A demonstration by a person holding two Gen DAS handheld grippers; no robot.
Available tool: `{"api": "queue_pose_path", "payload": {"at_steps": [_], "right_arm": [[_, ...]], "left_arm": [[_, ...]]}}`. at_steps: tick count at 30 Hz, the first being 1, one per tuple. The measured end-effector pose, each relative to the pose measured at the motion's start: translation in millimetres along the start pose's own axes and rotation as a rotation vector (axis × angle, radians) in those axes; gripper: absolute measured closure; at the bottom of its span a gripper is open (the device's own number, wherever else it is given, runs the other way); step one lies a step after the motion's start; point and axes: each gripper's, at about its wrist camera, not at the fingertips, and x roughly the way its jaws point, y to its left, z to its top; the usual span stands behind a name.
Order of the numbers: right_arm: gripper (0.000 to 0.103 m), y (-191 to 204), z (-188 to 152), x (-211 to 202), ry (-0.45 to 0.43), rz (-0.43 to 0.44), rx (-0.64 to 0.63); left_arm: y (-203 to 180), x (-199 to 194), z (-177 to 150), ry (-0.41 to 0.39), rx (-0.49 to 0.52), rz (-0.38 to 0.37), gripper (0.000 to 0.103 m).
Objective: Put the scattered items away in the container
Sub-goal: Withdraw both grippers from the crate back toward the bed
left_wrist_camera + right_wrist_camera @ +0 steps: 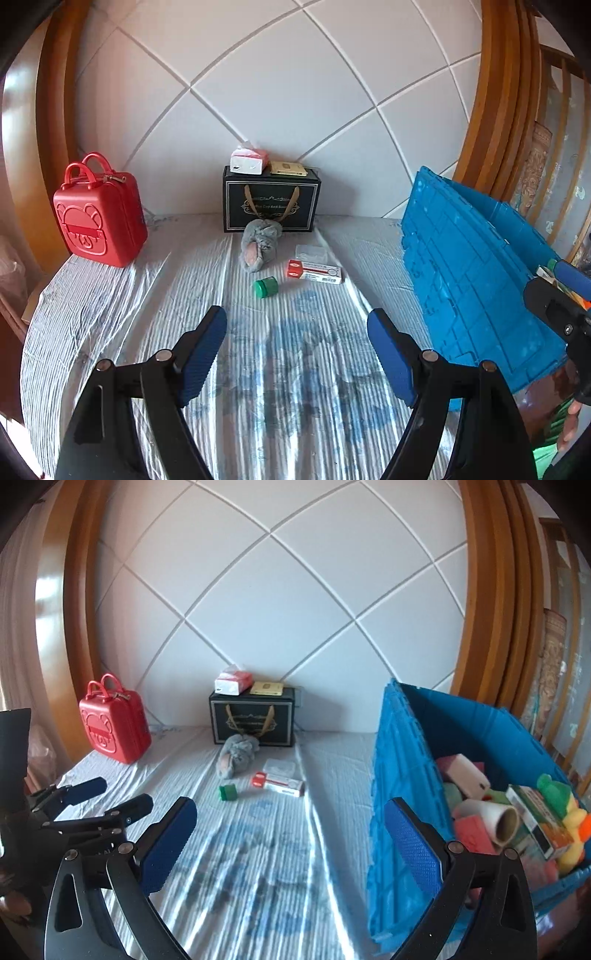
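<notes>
On the striped bed sheet lie a grey plush mouse (259, 243) (237, 755), a small green jar (265, 287) (227, 792), a red-and-white carton (314, 272) (279, 782) and a clear plastic box (311, 253) (279, 766). The blue crate (469, 266) (402, 760) stands at the right and holds several items, among them a cardboard tube (496, 818) and a duck toy (570, 819). My left gripper (297, 354) is open and empty, well short of the jar. My right gripper (291, 840) is open and empty beside the crate's left wall.
A red bear-face case (98, 216) (115, 722) stands at the back left. A black gift box (271, 201) (253, 716) against the white padded headboard carries a tissue pack (248, 160) and a flat gold box (287, 168). Wooden frames flank both sides.
</notes>
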Motion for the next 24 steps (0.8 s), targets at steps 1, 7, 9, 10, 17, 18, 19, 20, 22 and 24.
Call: {"api": "queue_pose_path", "payload": {"at_steps": [1, 7, 9, 10, 17, 18, 19, 20, 22, 24], "right_arm": [[0.000, 4, 3, 11, 0.010, 0.011, -0.008], [0.000, 7, 10, 94, 0.102, 0.082, -0.008], [0.000, 3, 9, 125, 0.146, 0.097, -0.010], [0.000, 0, 7, 141, 0.170, 0.103, -0.012], [0.000, -7, -7, 251, 0.327, 0.130, 0.003], [0.000, -6, -9, 267, 0.343, 0.130, 0.006], [0.000, -7, -11, 281, 0.356, 0.129, 0.009], [0.000, -8, -13, 296, 0.370, 0.127, 0.012], [0.000, -8, -18, 323, 0.394, 0.122, 0.020], [0.000, -12, -25, 349, 0.422, 0.111, 0.031]], "left_arm": [[7, 8, 2, 0.008, -0.011, 0.016, 0.025], [38, 76, 15, 0.094, -0.073, 0.099, 0.025], [42, 104, 17, 0.139, -0.079, 0.116, 0.025], [43, 119, 16, 0.163, -0.081, 0.119, 0.025], [43, 220, 15, 0.303, -0.062, 0.127, 0.025], [44, 235, 15, 0.319, -0.064, 0.126, 0.025], [44, 251, 16, 0.334, -0.067, 0.124, 0.025], [44, 266, 16, 0.345, -0.070, 0.120, 0.025], [43, 296, 14, 0.369, -0.069, 0.115, 0.025], [39, 324, 11, 0.392, -0.052, 0.109, 0.025]]}}
